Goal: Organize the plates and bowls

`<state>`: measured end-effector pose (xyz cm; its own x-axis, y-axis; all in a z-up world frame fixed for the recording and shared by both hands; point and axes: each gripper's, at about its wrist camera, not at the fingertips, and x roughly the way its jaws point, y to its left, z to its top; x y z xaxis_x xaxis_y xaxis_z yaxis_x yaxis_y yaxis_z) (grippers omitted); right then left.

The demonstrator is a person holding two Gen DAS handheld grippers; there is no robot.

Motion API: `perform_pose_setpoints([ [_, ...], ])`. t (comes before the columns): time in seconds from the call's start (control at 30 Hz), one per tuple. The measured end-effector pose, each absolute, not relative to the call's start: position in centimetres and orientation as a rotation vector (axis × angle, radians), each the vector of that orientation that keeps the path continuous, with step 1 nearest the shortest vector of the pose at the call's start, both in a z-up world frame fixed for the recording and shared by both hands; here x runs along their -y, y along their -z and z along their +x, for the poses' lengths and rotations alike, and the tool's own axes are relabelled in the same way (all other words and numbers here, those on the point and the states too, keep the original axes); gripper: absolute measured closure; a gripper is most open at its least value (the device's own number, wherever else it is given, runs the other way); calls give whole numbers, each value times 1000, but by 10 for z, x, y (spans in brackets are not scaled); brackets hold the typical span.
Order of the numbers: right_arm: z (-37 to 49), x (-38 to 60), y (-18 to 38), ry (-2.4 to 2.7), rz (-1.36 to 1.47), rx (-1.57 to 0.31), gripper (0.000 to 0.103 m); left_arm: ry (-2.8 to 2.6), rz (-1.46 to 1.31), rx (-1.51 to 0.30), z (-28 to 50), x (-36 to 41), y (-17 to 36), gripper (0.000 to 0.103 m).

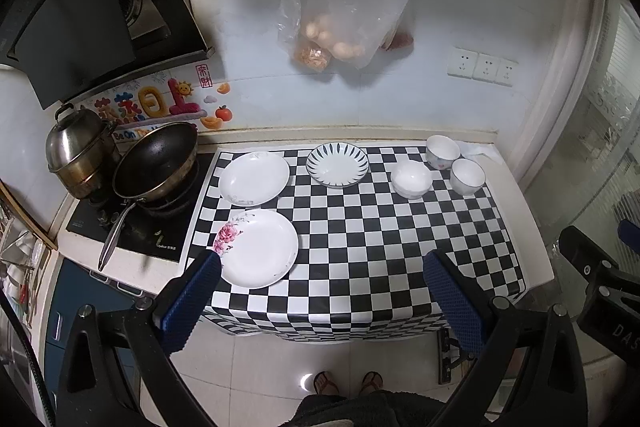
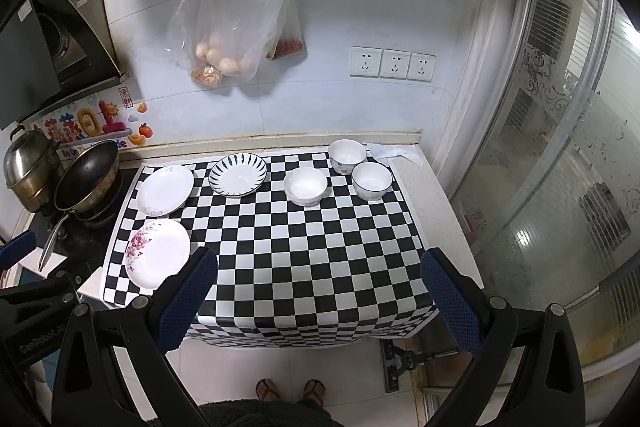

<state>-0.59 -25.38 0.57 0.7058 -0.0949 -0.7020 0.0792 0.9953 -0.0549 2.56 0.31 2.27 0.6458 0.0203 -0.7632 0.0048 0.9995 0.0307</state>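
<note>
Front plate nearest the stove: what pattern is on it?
White with a pink flower spray along its left rim; front plate shows best in the left wrist view.

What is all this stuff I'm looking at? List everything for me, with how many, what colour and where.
Plates: 3, white; flowered plate front left, plain plate behind it, striped plate at back middle.
Bowls: 3, white; one mid-right, two at back right.
Checkered cloth: 1, black and white, covering the counter.
Wok: 1, dark, on the stove at left.
Steel pot: 1, silver, behind the wok.
Plastic bags: clear, hanging on the wall, food inside.
Wall sockets: 3, white, right of the bags.
Feet: 2, in sandals, on the floor.
Left gripper: blue pads, open, above the front edge.
Right gripper: blue pads, open, likewise.
</note>
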Motion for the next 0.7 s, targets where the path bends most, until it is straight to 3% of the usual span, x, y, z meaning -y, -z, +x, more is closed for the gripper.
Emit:
perform_pose_setpoints([
  [0.7, 1, 255, -7, 101, -17, -782, 0, -12, 27, -860, 24, -5, -20, 0],
])
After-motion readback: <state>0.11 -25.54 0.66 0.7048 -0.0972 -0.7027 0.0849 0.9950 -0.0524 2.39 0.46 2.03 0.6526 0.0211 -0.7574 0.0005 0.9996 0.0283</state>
